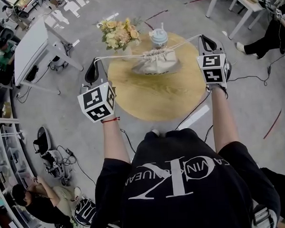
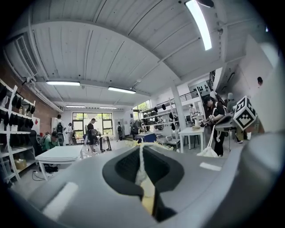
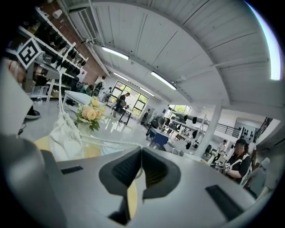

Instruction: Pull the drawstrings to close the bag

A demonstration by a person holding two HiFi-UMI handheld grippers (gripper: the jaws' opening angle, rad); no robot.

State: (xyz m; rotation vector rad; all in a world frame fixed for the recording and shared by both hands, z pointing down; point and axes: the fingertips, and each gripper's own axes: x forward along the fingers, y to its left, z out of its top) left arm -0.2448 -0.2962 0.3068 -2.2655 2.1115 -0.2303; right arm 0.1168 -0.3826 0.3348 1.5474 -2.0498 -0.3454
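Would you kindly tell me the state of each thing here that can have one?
Bag: upright, mouth gathered shut.
Drawstrings: taut, pulled out to both sides.
Left claw: shut on a drawstring.
Right claw: shut on a drawstring.
Cup: upright, lid on.

In the head view, the bag (image 1: 155,63) is hiding the lower part of the cup (image 1: 158,37) at twelve o'clock. In the left gripper view, my left tongs (image 2: 141,150) are cutting off the bag's base at three o'clock, and the drawstring (image 2: 140,164) they are pinching is blurring up close.
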